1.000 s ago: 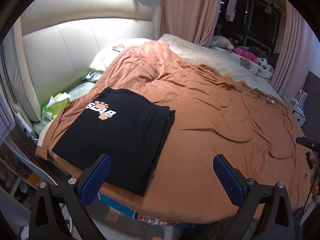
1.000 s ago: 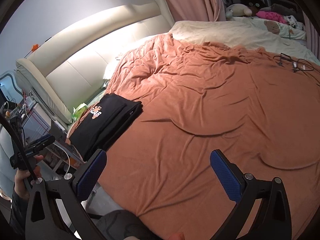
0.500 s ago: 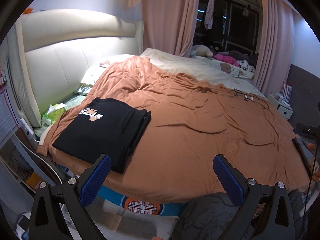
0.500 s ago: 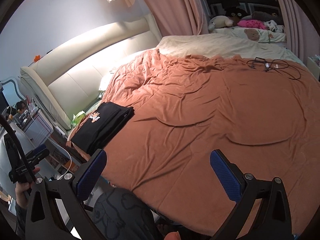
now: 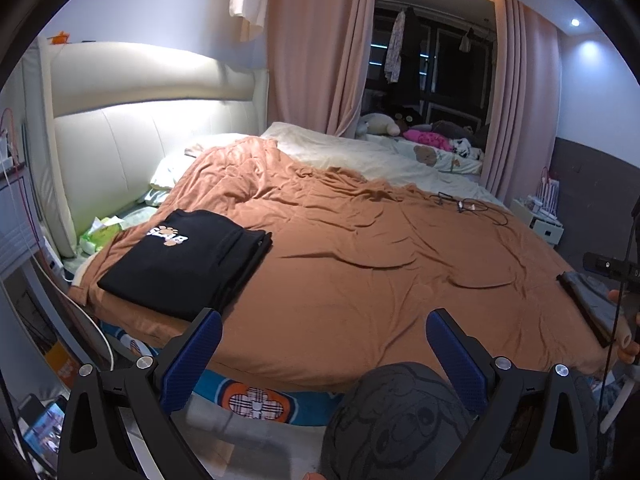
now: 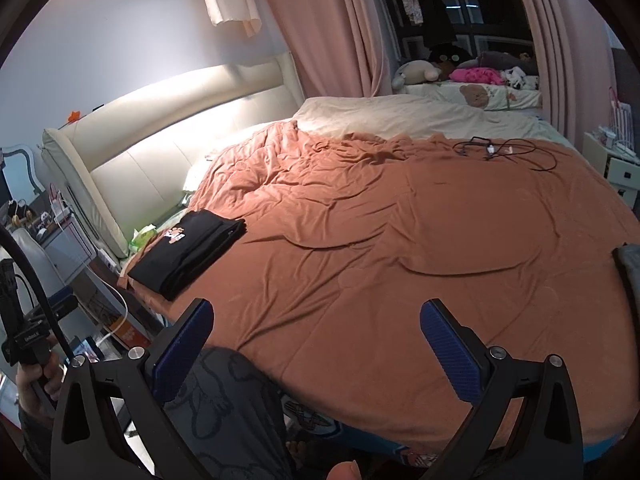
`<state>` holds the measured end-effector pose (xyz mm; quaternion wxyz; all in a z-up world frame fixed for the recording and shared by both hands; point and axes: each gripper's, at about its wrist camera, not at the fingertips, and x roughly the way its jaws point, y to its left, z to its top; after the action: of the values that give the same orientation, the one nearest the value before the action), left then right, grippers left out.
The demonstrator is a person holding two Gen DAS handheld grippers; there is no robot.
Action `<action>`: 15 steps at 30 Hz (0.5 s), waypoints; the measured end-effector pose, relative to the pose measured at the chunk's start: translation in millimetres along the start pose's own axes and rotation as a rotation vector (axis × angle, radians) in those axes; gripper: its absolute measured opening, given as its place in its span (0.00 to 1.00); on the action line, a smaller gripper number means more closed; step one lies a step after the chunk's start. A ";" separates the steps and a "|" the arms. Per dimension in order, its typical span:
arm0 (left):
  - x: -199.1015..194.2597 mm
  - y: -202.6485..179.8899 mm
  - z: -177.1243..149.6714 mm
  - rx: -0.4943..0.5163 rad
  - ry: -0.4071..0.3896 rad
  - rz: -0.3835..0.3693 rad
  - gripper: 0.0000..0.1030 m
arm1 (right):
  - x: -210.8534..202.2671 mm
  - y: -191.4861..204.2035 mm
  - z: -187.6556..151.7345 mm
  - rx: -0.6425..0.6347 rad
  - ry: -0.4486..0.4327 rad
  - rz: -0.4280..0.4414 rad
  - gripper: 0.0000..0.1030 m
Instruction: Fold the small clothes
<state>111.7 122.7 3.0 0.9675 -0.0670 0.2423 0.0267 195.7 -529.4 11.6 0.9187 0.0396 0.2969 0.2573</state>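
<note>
A folded black garment [image 5: 188,258] with a white and tan paw print lies at the near left corner of the bed on the rust-brown cover [image 5: 360,264]; the right wrist view also shows this black garment [image 6: 188,250] on the cover [image 6: 400,248]. A grey garment [image 5: 592,304] lies at the bed's right edge, and its edge shows as a grey strip [image 6: 630,264] in the right wrist view. My left gripper [image 5: 324,344] is open and empty, held off the bed's front edge. My right gripper [image 6: 316,336] is open and empty too, above the front edge.
A cream padded headboard [image 5: 140,128] runs along the left. Black cables [image 6: 504,150] lie on the far part of the cover. Stuffed toys [image 5: 380,124] sit by pink curtains. A green tissue pack [image 5: 100,232] lies beside the black garment. A person's grey patterned trouser leg [image 5: 400,420] is below.
Both grippers have pulled back and up from the bed, so more of the room and the person's leg show. The black garment lies where it was. Both stay open.
</note>
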 end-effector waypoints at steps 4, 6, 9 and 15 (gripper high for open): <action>-13.1 -11.8 -8.1 0.004 -0.026 -0.022 1.00 | -14.4 2.4 -10.8 -0.012 -0.023 -0.025 1.00; -17.8 -16.5 -11.5 0.003 -0.033 -0.030 1.00 | -20.0 2.7 -15.9 -0.013 -0.035 -0.026 1.00; -23.2 -20.6 -16.3 0.004 -0.045 -0.040 1.00 | -28.9 2.0 -27.2 -0.017 -0.051 -0.034 1.00; -34.5 -34.2 -27.4 0.024 -0.072 -0.041 1.00 | -45.4 3.0 -50.1 -0.018 -0.084 -0.053 1.00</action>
<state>71.4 84.3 -0.7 0.9767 -0.0591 0.2063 0.0064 134.6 -553.3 -5.0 0.9372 0.0343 0.2569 0.2335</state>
